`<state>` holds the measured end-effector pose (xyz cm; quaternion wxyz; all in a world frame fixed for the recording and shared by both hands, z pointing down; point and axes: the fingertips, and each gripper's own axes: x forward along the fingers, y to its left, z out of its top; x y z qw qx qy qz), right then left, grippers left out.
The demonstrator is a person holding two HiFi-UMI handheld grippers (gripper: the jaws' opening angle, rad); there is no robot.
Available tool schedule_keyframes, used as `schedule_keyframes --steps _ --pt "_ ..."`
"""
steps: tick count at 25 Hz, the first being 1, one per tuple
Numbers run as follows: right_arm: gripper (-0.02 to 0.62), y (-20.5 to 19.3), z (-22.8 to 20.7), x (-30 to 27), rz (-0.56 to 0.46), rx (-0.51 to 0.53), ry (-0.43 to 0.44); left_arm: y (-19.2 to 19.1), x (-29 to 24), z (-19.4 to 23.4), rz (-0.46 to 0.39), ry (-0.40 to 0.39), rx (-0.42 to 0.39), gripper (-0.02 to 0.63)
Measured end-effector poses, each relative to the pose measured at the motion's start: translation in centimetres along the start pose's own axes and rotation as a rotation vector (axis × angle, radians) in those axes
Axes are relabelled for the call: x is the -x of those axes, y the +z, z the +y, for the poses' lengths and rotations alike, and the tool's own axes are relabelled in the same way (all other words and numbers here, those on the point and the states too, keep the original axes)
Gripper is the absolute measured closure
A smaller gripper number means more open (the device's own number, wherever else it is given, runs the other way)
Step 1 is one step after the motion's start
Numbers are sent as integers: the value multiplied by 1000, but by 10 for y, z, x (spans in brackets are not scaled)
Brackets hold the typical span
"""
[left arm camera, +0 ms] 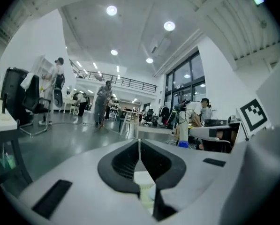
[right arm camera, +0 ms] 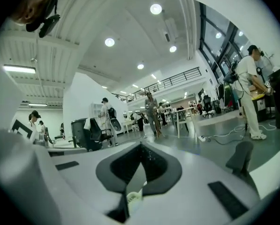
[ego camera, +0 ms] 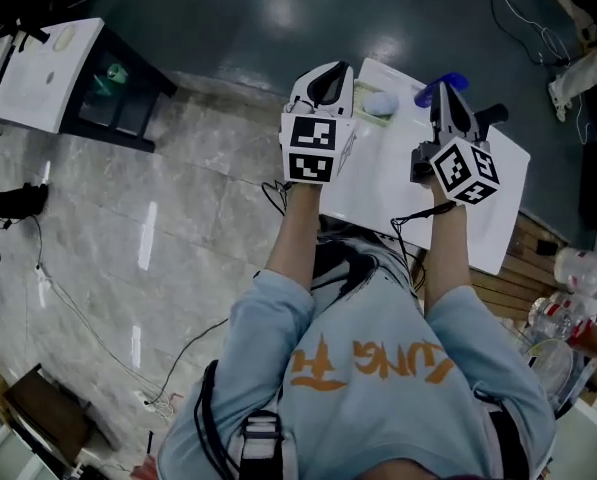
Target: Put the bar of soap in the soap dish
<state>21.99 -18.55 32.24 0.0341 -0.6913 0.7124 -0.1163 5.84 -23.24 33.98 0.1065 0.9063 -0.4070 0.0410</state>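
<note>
In the head view both grippers are held up above a white table (ego camera: 383, 183). A pale rounded bar of soap (ego camera: 381, 102) lies at the table's far edge on what looks like a light dish; I cannot make out the dish clearly. My left gripper (ego camera: 329, 71) hangs just left of the soap, above it. My right gripper (ego camera: 448, 92) is to the soap's right and hides part of a blue thing (ego camera: 427, 92). In both gripper views the jaws meet at the tips with nothing between them: left gripper (left arm camera: 139, 141), right gripper (right arm camera: 140, 146). Neither gripper view shows the table.
A white-topped black stand (ego camera: 53, 73) is at the upper left across a glossy floor. Plastic bottles (ego camera: 581, 271) and a wooden pallet (ego camera: 513, 283) sit right of the table. Cables (ego camera: 88, 328) trail on the floor. Both gripper views look level into a hall with people (left arm camera: 102, 102), desks and chairs (right arm camera: 88, 132).
</note>
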Motion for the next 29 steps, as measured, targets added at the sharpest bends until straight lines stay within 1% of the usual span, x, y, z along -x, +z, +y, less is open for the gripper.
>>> schedule_keyframes --steps 3,5,7,10,15,20,25,29 --pt "569 31 -1 3 -50 53 -14 31 1 -6 -34 7 -81 572" --pt "569 44 -6 3 -64 92 -40 45 -1 -11 -50 7 -114 572" --pt "569 50 -9 4 -67 127 -62 54 -3 -15 -60 5 -130 572" --pt "569 56 -11 11 -68 179 -80 57 -3 -23 -68 14 -138 572" --pt "569 61 -14 15 -82 202 -96 58 -5 -31 -104 -16 -124 572" --pt "569 57 -11 13 -64 219 -91 51 -5 -28 -90 -16 -113 572" --pt "568 55 -5 9 -56 241 -77 42 -2 -17 -76 5 -87 572" --pt "568 53 -5 15 -43 272 -61 34 3 -20 -71 24 -57 572"
